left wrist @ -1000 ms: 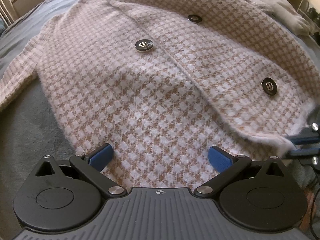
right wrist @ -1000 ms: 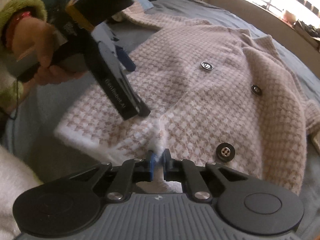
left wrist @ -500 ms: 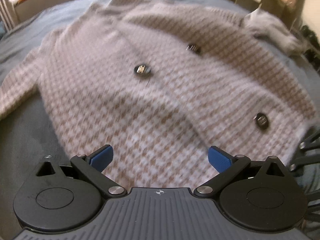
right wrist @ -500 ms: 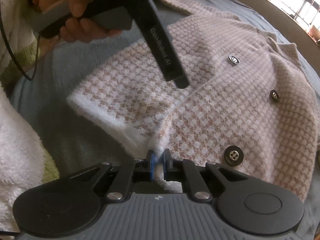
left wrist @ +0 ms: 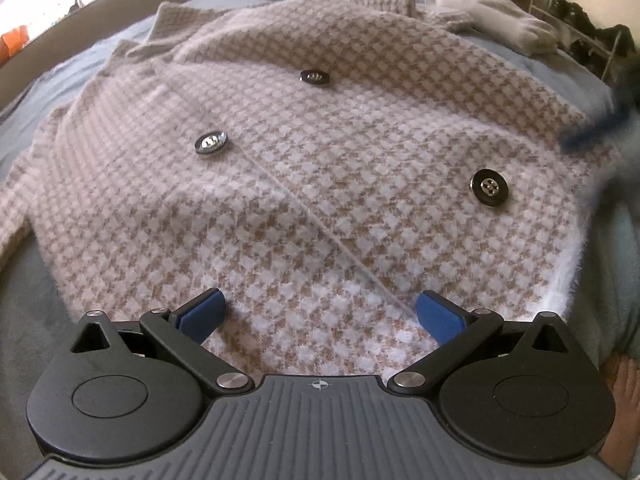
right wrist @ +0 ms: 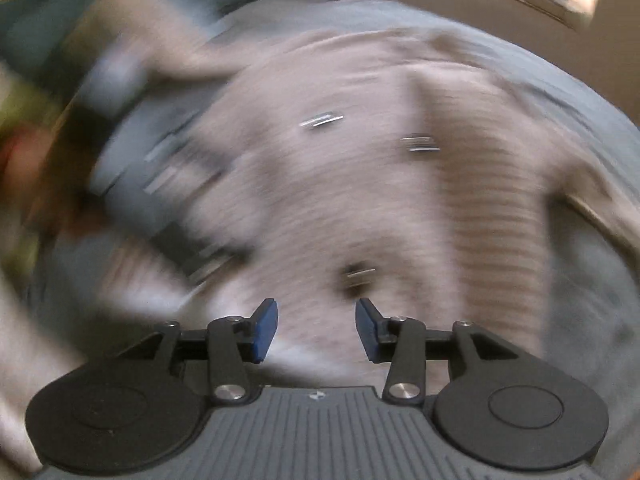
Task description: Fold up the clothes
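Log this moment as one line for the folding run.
step: fold cardigan | left gripper: open over hem | right gripper: open, empty | cardigan: flat on bed, three buttons visible | right view: blurred

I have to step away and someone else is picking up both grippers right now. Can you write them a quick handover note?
Left gripper: open, empty, low over the cardigan near its hem.
Right gripper: open, holding nothing; its view is heavily blurred.
The cardigan lies front up and buttoned on the grey bedding, with three dark buttons showing; a grey garment lies beyond it.
Done: laid out roughly flat.
Left: no fold is visible yet; sleeves and body remain.
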Demonstrator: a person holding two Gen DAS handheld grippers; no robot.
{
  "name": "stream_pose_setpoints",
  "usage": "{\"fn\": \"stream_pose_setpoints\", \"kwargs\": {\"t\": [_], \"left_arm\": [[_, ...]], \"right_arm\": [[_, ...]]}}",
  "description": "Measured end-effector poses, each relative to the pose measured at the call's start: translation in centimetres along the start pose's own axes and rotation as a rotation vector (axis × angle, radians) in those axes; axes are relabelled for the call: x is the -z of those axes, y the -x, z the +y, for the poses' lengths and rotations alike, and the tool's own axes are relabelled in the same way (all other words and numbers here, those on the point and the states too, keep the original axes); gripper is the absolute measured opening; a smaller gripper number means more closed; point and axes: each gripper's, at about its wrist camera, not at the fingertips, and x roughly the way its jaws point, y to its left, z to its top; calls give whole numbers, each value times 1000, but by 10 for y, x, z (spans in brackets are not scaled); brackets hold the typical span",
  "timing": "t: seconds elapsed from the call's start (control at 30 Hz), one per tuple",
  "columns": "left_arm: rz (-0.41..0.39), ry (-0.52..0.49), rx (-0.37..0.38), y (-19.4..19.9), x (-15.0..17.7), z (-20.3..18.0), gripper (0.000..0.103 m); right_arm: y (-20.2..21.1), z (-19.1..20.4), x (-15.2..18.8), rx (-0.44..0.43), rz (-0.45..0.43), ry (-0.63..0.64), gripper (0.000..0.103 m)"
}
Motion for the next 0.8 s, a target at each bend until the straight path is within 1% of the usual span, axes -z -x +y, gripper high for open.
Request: {"fn": "stream_pose_setpoints", "kwargs": {"t": [0.07, 0.13, 0.2, 0.3, 0.37, 0.43, 0.47, 0.5, 0.53, 0.57, 0.6, 0.63, 0.7, 0.77, 0.8], "left_arm": [[7, 5, 3, -3, -1, 1, 103], [9, 3, 2, -4, -1, 1, 103], [12, 3, 3, -3, 0, -1, 103], [23, 1, 8, -4, -1, -1, 103], [30, 0, 10, -6, -2, -1, 103], [37, -1, 13, -8, -2, -1, 103], [40, -2, 14, -8, -3, 0, 103], [44, -2, 15, -9, -3, 0, 103], [44, -6, 14, -10, -3, -1, 103], [44, -9, 13, -10, -3, -1, 103], [44, -10, 11, -11, -2, -1, 103], [45, -14, 13, -10, -1, 0, 103], [42, -17, 16, -10, -1, 1, 103], [44, -20, 18, -11, -1, 1, 103], [46, -22, 17, -11, -1, 1, 103]], "right_arm": [[3, -46, -17, 45, -65, -203, 66], [-2, -93, -33, 65, -125, -399, 73], [-17, -139, -48, 62, -160, -593, 74], [-54, -199, -65, 19, -175, -834, 74], [-81, -225, -71, -4, -159, -952, 74], [-107, -242, -74, -28, -138, -1042, 74], [-118, -247, -75, -48, -136, -1064, 72], [-127, -249, -77, -43, -133, -1073, 67], [-133, -250, -79, -25, -139, -1068, 55], [-136, -249, -82, -11, -149, -1043, 39], [-137, -247, -86, 1, -160, -1015, 35], [-133, -244, -92, 15, -184, -974, 28], [-121, -246, -103, 26, -276, -902, 25], [-102, -252, -107, 23, -376, -906, 23], [-98, -257, -108, 34, -397, -912, 23]]}}
